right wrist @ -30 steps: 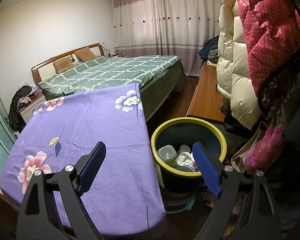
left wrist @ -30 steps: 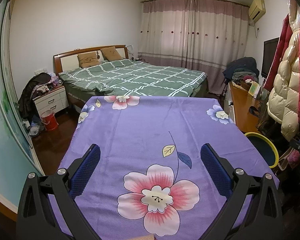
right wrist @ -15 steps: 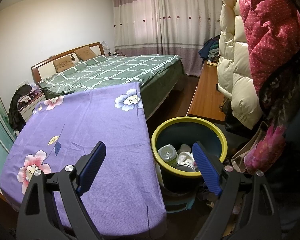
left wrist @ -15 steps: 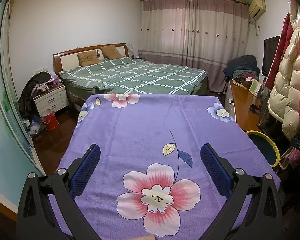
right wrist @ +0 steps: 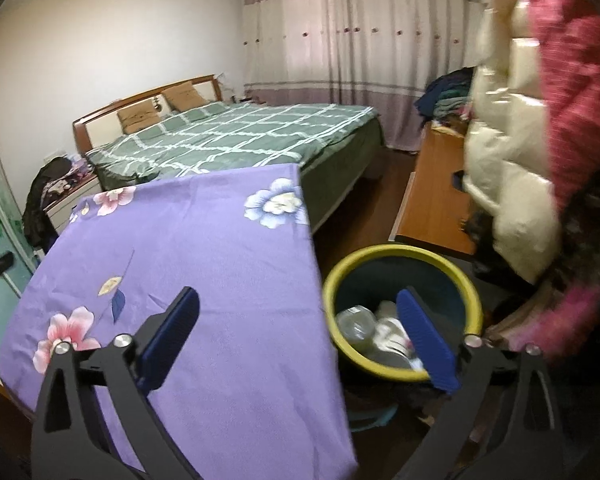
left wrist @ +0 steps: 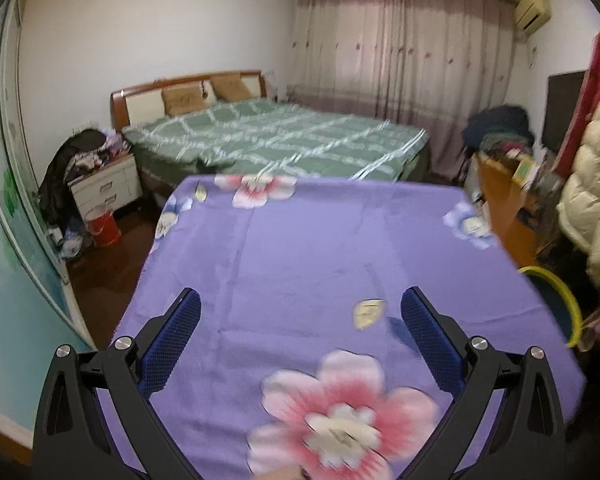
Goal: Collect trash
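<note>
My left gripper point(left wrist: 300, 324) gapes empty over the purple flowered tablecloth point(left wrist: 320, 248) | my right gripper point(right wrist: 298, 320), jaws just widened, empty | only right view shows blurred trash, perhaps bottles point(right wrist: 374, 330), inside the yellow-rimmed dark bin point(right wrist: 396, 252) beside the cloth.

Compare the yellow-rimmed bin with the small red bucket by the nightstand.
The yellow-rimmed bin stands beside the purple tablecloth, close to the right hand-held gripper; the red bucket sits far off by the nightstand. The bin looks dark with a yellow rim; the bucket is red all over. The bin holds trash; the bucket's contents cannot be seen. Both stand upright on the floor.
</note>
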`<action>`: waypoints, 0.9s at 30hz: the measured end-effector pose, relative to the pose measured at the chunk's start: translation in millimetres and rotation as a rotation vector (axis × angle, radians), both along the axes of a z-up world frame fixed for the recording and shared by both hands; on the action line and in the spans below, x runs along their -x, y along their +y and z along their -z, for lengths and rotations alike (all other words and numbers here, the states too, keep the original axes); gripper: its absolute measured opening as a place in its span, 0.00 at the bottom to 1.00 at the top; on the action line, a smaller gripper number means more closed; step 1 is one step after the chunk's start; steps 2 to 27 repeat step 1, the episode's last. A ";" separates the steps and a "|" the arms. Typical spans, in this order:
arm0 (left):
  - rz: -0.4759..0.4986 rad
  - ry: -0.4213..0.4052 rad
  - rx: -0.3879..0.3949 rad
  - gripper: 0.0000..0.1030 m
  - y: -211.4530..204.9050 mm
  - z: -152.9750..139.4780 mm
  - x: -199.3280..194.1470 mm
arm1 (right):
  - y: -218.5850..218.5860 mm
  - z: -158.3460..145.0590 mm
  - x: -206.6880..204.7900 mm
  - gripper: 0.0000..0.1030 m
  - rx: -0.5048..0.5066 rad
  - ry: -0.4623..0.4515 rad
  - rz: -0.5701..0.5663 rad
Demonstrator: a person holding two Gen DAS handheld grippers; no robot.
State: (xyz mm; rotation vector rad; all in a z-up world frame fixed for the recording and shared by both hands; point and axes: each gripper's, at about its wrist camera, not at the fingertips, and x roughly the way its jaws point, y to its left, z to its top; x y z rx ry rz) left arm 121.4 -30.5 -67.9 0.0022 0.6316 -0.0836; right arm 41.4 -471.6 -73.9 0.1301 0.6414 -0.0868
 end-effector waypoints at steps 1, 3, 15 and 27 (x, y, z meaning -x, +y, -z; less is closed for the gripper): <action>-0.006 0.015 -0.012 0.96 2.6 7.5 -13.9 | 4.3 6.8 -18.3 0.94 -0.023 0.020 -0.015; -0.006 0.015 -0.012 0.96 2.6 7.5 -13.9 | 4.3 6.8 -18.3 0.94 -0.023 0.020 -0.015; -0.006 0.015 -0.012 0.96 2.6 7.5 -13.9 | 4.3 6.8 -18.3 0.94 -0.023 0.020 -0.015; -0.006 0.015 -0.012 0.96 2.6 7.5 -13.9 | 4.3 6.8 -18.3 0.94 -0.023 0.020 -0.015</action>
